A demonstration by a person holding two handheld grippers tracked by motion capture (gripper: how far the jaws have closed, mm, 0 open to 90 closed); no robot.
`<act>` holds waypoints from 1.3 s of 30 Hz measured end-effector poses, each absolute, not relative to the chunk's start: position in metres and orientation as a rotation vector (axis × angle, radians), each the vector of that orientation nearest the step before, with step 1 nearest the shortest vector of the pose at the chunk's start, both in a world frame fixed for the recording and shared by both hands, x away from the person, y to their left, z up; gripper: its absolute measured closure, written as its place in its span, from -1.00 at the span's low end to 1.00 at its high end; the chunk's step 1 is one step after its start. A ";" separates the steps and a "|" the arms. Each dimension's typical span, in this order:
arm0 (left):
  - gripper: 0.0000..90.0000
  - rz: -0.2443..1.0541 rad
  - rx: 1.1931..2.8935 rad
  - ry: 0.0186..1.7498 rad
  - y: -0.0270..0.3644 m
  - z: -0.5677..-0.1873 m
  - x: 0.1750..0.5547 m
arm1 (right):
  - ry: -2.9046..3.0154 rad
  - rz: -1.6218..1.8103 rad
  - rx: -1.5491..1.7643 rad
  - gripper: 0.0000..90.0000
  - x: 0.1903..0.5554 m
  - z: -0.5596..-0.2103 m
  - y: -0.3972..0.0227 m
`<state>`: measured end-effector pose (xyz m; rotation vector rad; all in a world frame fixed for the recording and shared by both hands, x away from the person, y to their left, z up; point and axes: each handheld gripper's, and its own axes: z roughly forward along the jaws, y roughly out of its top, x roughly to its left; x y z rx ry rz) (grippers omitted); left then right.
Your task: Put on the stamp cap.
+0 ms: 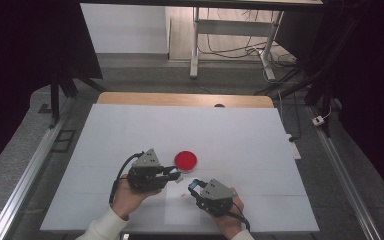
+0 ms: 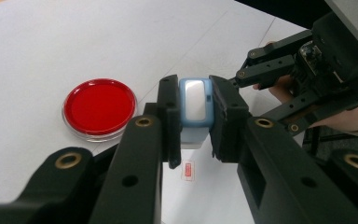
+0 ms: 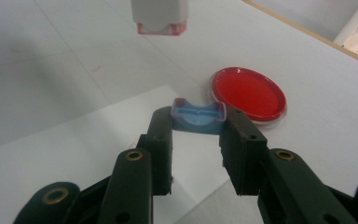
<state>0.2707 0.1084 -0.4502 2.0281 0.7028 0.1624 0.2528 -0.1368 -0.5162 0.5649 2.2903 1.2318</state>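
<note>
Table: white, with the red dish just beyond your grippers. Your left gripper pinches the stamp body above the table. Your right gripper pinches the blue cap, near the dish.

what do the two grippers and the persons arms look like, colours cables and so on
Both the left gripper and the right gripper are black, boxy units with a grey three-cornered plate on top. Each has two flat black jaws on linkage arms pinned with brass-coloured rivets. A black cable loops from the back of each one. The left forearm wears a white sleeve with a ribbed cuff, and a white cuff also shows at the right wrist.
</note>
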 end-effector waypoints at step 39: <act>0.67 0.150 1.985 0.743 0.095 -0.455 0.269 | 2.219 1.267 0.607 0.44 0.251 -0.515 -0.116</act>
